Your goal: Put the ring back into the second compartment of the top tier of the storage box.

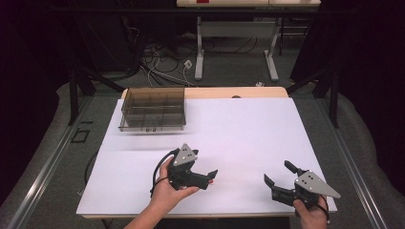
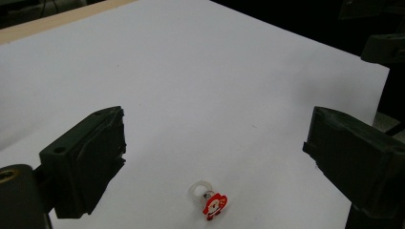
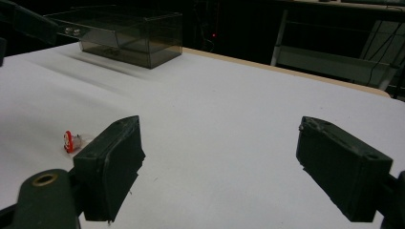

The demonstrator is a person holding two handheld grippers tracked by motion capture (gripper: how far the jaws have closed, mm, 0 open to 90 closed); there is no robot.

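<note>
Two tools, one ring, one box

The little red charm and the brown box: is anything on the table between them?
No. In the right gripper view only bare white sheet lies between the charm and the box.

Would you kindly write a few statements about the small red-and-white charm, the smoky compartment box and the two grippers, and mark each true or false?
1. The small red-and-white charm on a clear ring lies on the white table sheet between the open jaws of the left gripper. True.
2. The charm is clamped by the pads. False: both pads stand apart from it.
3. The smoky transparent compartment box sits at the far left of the sheet. True.
4. The right gripper holds the box. False: its jaws are open and empty, near the sheet's near right corner.
5. The charm lies inside the box. False: it lies on the sheet.
</note>
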